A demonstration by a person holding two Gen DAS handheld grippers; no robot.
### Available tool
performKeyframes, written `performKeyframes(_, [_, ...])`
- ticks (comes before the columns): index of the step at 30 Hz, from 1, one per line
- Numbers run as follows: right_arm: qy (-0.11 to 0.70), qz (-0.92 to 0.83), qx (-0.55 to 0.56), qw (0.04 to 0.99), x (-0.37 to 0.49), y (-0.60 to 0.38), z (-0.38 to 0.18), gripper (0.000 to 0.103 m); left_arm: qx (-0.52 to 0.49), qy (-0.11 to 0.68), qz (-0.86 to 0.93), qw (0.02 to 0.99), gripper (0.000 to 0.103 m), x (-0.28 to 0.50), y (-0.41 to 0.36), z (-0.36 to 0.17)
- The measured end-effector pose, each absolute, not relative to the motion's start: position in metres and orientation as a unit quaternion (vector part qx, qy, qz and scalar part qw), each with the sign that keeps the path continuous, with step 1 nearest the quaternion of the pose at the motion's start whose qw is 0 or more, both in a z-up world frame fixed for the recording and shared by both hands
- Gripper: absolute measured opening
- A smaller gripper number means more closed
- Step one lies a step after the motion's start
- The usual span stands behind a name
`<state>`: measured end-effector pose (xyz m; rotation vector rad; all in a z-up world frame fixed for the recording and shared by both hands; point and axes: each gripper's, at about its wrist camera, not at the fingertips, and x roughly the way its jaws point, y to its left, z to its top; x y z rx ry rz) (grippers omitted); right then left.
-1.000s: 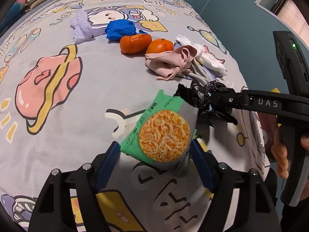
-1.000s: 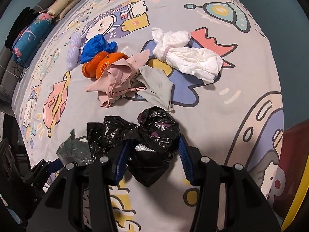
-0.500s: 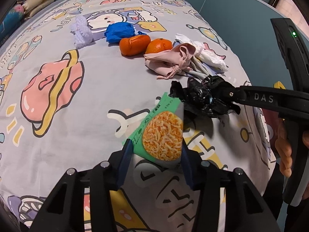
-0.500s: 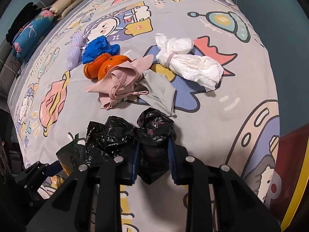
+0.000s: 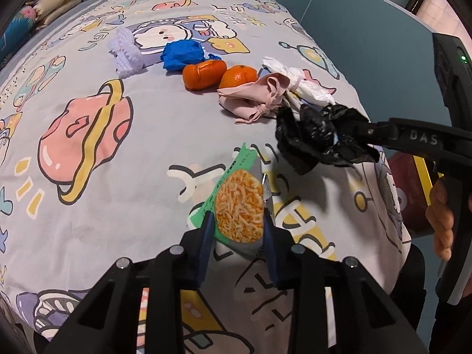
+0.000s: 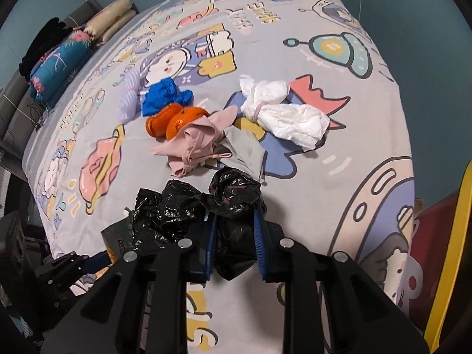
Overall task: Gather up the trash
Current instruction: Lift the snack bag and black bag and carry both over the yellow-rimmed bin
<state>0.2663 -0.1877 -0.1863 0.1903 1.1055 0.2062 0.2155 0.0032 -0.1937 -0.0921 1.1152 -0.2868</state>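
Observation:
My left gripper (image 5: 237, 233) is shut on a green noodle wrapper (image 5: 237, 203) and holds it above the bed. My right gripper (image 6: 234, 230) is shut on a crumpled black plastic bag (image 6: 206, 206), lifted off the sheet; the bag also shows in the left wrist view (image 5: 318, 138), to the right of and beyond the wrapper. The wrapper's dark back (image 6: 119, 234) shows at lower left in the right wrist view. On the bed lie two orange peels (image 5: 218, 73), a blue crumpled wrapper (image 5: 181, 54), a white crumpled tissue bundle (image 6: 283, 115) and a lilac scrunchie-like thing (image 5: 125, 54).
The bed (image 5: 147, 147) has a cartoon-print grey sheet. Pink and grey cloths (image 6: 203, 141) lie just beyond the black bag. Pillows and folded bedding (image 6: 73, 44) sit at the far left. A red and yellow object (image 6: 442, 236) stands off the bed's right edge.
Both grippers have closed: the left on the noodle wrapper, the right on the black bag. Both have lifted and drawn back from the bed with their loads.

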Motion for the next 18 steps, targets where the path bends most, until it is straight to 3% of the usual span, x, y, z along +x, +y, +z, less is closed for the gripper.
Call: performKeyframes(18, [0.503, 0.111, 0.107, 0.850, 0.237, -0.207, -0.159, 0.021, -0.052, 0.517, -0.147, 0.842, 0.014, 0.201, 0.006, -0.170])
